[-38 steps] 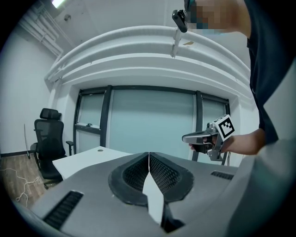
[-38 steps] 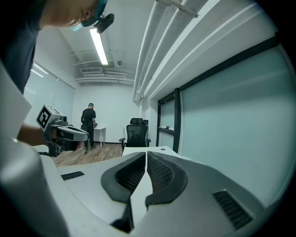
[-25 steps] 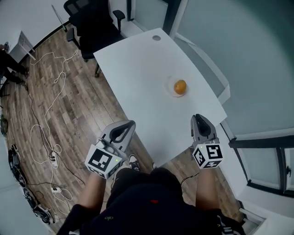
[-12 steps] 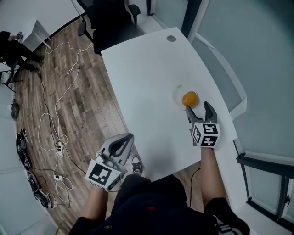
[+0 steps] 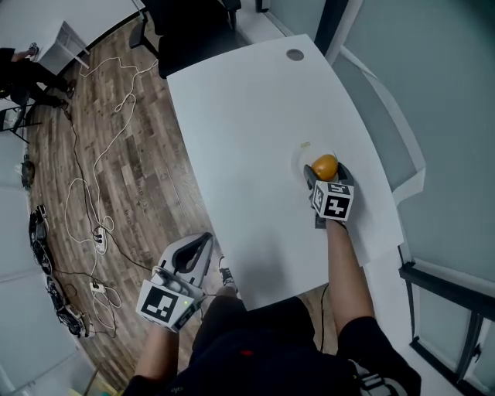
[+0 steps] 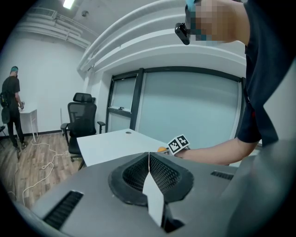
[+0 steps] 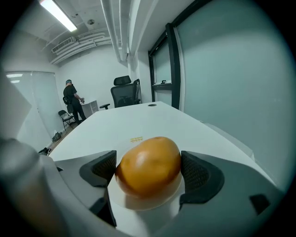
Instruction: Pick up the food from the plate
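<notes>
Table (image 5: 247, 116), white: one.
Plate (image 5: 299, 163): one.
Food (image 5: 325, 165), round and orange: one.
Office chair (image 6: 82, 121), black: one.
Cable port (image 5: 295, 55) in the tabletop: one.
Grippers: two. These are the left gripper (image 5: 205, 240), jaws together, and the right gripper (image 7: 149, 172), jaws opening with the food between them.
Person (image 6: 10, 109) at the back of the room: one.

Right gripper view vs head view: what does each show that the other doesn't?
Right gripper view only: right gripper jaws opening, pads not pressing the round orange food between them; a ceiling strip light. Head view only: the left gripper, shut, off the table over the cable-strewn wood floor. Both: the food, its white plate, the white table, a black office chair.
</notes>
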### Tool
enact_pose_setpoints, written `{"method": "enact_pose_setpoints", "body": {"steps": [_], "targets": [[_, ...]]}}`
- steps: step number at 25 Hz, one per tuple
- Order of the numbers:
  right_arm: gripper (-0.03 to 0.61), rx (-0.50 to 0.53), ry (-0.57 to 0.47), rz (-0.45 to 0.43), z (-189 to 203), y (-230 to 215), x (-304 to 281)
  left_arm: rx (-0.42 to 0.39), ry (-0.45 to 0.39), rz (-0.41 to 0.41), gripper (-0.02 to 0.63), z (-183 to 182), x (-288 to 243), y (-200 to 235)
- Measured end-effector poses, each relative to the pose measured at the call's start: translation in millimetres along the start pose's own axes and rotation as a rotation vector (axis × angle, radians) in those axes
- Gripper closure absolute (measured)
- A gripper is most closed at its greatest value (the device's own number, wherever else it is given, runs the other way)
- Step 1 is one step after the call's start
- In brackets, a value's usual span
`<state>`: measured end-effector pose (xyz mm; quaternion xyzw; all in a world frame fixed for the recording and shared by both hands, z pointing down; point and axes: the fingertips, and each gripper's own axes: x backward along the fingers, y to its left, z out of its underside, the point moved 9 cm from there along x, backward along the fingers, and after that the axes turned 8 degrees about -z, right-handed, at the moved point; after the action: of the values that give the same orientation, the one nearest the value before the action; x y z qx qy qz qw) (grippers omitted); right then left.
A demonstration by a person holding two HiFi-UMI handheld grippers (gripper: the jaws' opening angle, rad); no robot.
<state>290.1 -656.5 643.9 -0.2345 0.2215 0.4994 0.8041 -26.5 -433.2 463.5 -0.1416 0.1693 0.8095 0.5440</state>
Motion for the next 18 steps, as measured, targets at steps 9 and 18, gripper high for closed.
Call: {"method": "enact_pose_setpoints", "body": {"steps": [9, 18], "targets": [[0.172, 0.085, -0.033, 0.026, -10, 12, 2, 0.018, -0.012, -0.012, 0.591, 1, 12, 14], [0.172, 0.209, -0.239, -0.013, -64, 79, 80, 0.013, -0.072, 0.043, 0.591, -13, 38, 28]]}}
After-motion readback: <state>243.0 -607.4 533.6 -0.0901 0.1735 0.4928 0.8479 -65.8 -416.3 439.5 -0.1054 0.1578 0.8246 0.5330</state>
